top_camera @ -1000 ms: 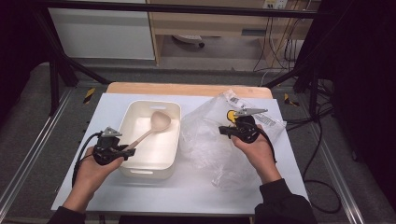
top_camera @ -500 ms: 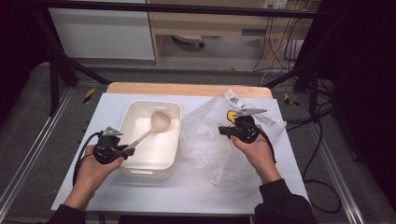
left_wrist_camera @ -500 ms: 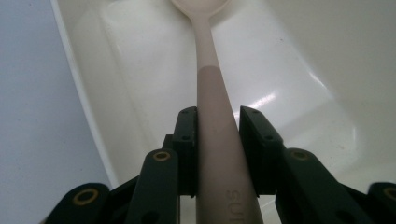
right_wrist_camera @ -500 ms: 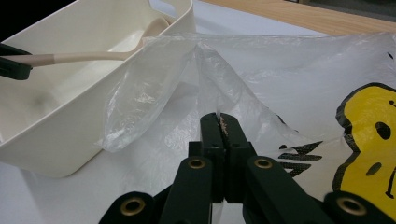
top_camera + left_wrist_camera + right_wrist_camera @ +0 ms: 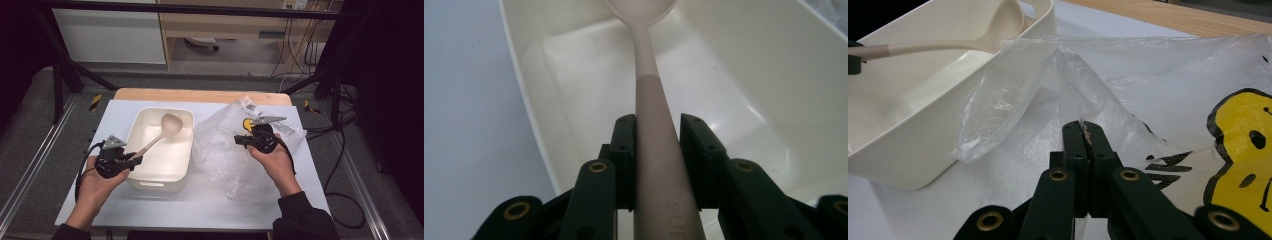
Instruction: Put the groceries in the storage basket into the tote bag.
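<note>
A pale pink ladle (image 5: 170,123) slants over a cream plastic tub (image 5: 131,135), its bowl near the tub's far end. My left gripper (image 5: 136,160), at the tub's near left corner, is shut on the ladle's handle (image 5: 646,100). The jaws have just been closing with the handle between the pads. The tub's inside (image 5: 524,100) lies below the ladle. To the right lies a crumpled clear plastic bag (image 5: 220,155) with a yellow print. My right gripper (image 5: 239,140) is shut on a raised fold of the bag (image 5: 1148,90), pinched at the tips (image 5: 1084,125). The ladle (image 5: 998,25) and the tub (image 5: 908,150) lie to the left of it.
The tub and bag rest on a white sheet (image 5: 165,210) over a wooden table (image 5: 200,95). Labels and tags (image 5: 250,106) lie at the bag's far edge. Metal rails run along both sides, and cables (image 5: 345,150) trail on the floor at the right.
</note>
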A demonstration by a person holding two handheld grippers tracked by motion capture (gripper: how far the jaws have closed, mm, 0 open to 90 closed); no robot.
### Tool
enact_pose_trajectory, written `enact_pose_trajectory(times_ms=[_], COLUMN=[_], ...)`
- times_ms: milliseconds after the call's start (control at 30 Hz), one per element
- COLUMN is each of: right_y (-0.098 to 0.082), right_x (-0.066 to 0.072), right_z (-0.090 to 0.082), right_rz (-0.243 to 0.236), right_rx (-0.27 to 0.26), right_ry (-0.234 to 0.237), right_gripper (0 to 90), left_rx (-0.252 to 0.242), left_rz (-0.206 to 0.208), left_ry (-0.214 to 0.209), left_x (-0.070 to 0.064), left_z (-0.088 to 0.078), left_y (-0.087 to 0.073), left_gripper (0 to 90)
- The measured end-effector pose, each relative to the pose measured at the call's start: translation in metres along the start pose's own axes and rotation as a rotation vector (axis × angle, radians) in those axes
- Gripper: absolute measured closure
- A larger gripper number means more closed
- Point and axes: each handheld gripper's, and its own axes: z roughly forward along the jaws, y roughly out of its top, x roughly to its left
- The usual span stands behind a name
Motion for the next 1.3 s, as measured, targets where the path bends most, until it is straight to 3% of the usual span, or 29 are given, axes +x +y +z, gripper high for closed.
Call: enact_pose_trajectory(times_ms=[267, 467, 667, 900, 1167, 1300], right_y=[0.000, 0.000, 0.000, 0.001, 0.020, 0.028], right_x=[0.000, 0.000, 0.001, 0.004, 0.015, 0.014], right_z=[0.000, 0.000, 0.001, 0.005, 0.008, 0.009], right_rz=[-0.003, -0.001, -0.007, -0.010, -0.066, -0.062], right_rx=[-0.004, -0.003, -0.002, 0.010, 0.066, 0.086], right_ry=[-0.002, -0.005, -0.006, -0.019, -0.041, -0.045], right_gripper=[90.0, 90.0, 90.0, 90.0, 90.0, 90.0], left_rx=[-0.044, -0.045, -0.047, -0.043, -0.068, -0.081], left_rz=[0.002, 0.018, 0.037, 0.064, 0.079, 0.083], left_ry=[-0.053, -0.093, -0.119, -0.119, -0.150, -0.182], left_x=[-0.004, -0.013, -0.024, -0.032, -0.019, -0.016], left_z=[-0.023, -0.035, -0.038, -0.035, -0.025, -0.029], left_y=[0.000, -0.002, 0.000, 0.007, 0.022, 0.026], left_gripper=[68.8, 68.8, 68.8, 68.8, 68.8, 68.8])
